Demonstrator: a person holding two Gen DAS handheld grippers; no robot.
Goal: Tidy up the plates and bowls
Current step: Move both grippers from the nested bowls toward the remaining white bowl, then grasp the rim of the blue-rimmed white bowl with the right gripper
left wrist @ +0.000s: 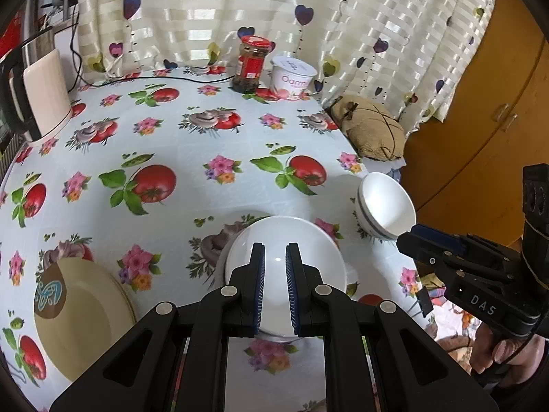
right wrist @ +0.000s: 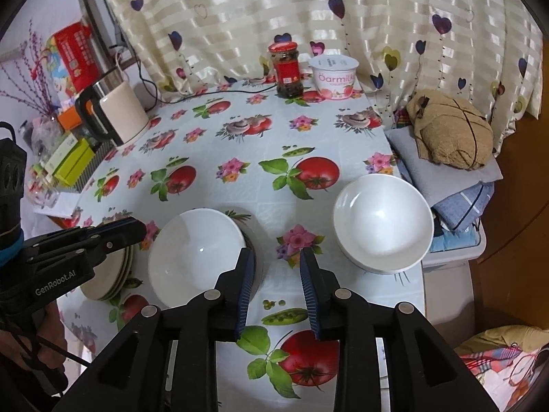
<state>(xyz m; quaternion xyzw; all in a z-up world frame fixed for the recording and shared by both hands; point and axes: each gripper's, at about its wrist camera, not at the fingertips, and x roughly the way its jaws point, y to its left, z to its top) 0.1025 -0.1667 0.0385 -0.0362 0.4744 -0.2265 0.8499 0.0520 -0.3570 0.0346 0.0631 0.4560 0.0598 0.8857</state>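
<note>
The left hand-held gripper (left wrist: 275, 257) hangs with its jaws nearly together and nothing between them, poised above a white bowl (left wrist: 284, 267) that sits on the desk (left wrist: 192, 158) just ahead of its tips. The right hand-held gripper (right wrist: 278, 261) has its jaws parted, also empty, over bare cloth between that bowl on its left and a stack of white bowls (right wrist: 382, 223) on its right, near the desk's edge. Farther left of the left hand-held gripper lies a stack of cream plates (left wrist: 79, 312). Beyond everything, by the curtain, stand a red-lidded jar (left wrist: 248, 65) and a yogurt tub (left wrist: 291, 77). To my eye the plates are gathered and the single bowl is the piece left over; next, the right hand-held gripper would need to open wider, take the rim and set the bowl into the stack.
</note>
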